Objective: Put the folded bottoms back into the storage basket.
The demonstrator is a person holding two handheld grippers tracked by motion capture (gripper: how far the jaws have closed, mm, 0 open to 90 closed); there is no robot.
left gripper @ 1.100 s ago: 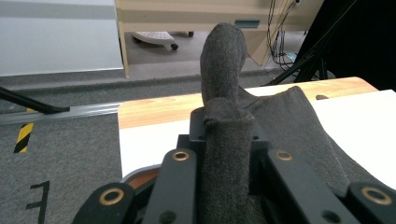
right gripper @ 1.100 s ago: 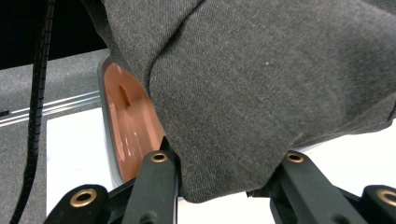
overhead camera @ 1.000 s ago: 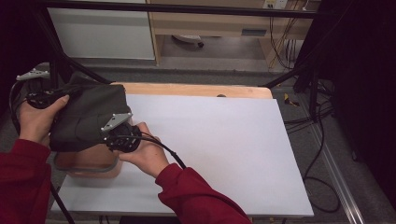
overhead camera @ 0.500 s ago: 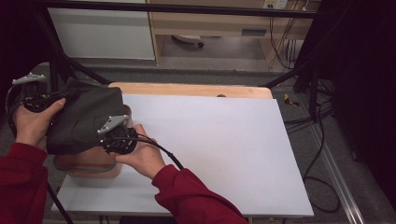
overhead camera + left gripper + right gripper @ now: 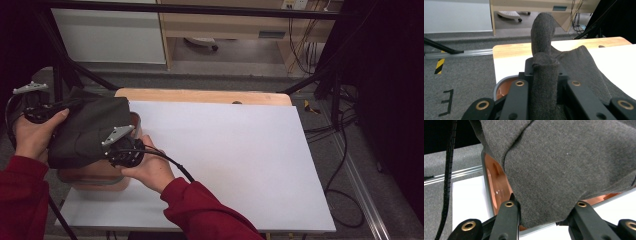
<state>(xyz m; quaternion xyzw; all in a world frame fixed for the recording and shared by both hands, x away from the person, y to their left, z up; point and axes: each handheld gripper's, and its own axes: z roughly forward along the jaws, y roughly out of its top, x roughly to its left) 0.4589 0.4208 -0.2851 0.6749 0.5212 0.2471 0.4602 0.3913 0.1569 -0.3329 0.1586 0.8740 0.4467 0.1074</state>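
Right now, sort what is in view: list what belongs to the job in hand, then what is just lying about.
In the job:
- dark grey cloth, held over the bin
- orange bin under the cloth
- left hand-held gripper, shut on the cloth
- right hand-held gripper, shut on the cloth

Lying about:
- white table
- cables on the floor
- wheeled base under the far desk

Dark red sleeves [image 5: 210, 210] on both arms. Grippers black: left gripper [image 5: 35, 102] and right gripper [image 5: 122, 147] carry grey triangular plates, brass-ringed screw holes, black ribbed cable [image 5: 447, 177].
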